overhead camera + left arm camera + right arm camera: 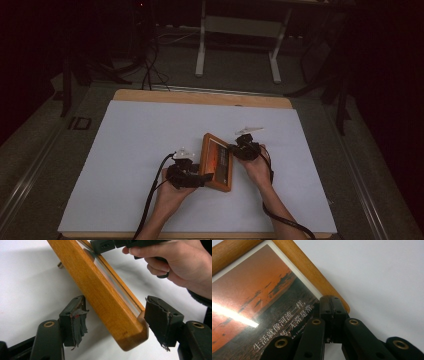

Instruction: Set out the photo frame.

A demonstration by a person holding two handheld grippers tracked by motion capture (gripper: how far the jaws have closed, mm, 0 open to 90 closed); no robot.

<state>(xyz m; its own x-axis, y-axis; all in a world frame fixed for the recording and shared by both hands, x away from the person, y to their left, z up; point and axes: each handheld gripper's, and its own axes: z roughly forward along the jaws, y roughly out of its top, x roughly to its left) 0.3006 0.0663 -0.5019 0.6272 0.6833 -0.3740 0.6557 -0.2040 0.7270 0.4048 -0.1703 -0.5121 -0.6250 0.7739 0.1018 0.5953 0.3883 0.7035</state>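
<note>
A wooden picture frame (217, 162) holding a sunset photo with white writing (262, 302) lies tilted near the middle of the white sheet. My left gripper (197, 177) is at its left near corner. In the left gripper view that corner (130, 335) sits between the jaws of my left gripper (117, 322); the right pad (160, 320) is close against it and the left pad (75, 322) stands off it. My right gripper (234, 149) is shut, with its tips (333, 305) resting on the frame's right edge. The right hand (175, 262) shows beyond the frame.
The white sheet (140, 140) covers a wooden table whose far edge (200, 97) shows at the back. Cables trail from both grippers toward the near edge. Beyond the table are a dark floor, loose cables (150, 65) and a white stand's legs (201, 50).
</note>
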